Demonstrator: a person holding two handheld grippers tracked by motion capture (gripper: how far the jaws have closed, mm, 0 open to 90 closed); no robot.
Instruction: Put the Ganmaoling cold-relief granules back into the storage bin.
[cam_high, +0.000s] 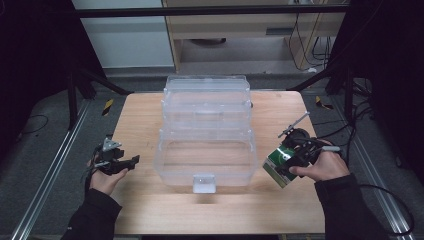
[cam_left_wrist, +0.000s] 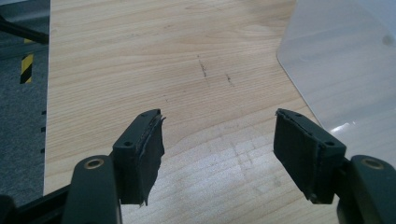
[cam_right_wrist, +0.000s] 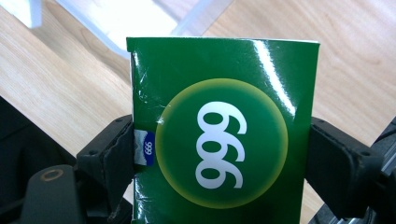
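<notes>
Green box (cam_right_wrist: 224, 135), just 1, clamped btwn right gripper (cam_high: 286, 162) jaws beside 1 clear plastic bin (cam_high: 205, 135); left gripper (cam_left_wrist: 219, 149) spread wide, holding nothing, over wood table (cam_high: 140, 115).

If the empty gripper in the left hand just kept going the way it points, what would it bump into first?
Probably the clear plastic box. In the high view the left gripper, jaws open and empty, points along the wooden table toward the box's near-left corner. Its own view shows bare wood ahead, so depth is uncertain.
</notes>
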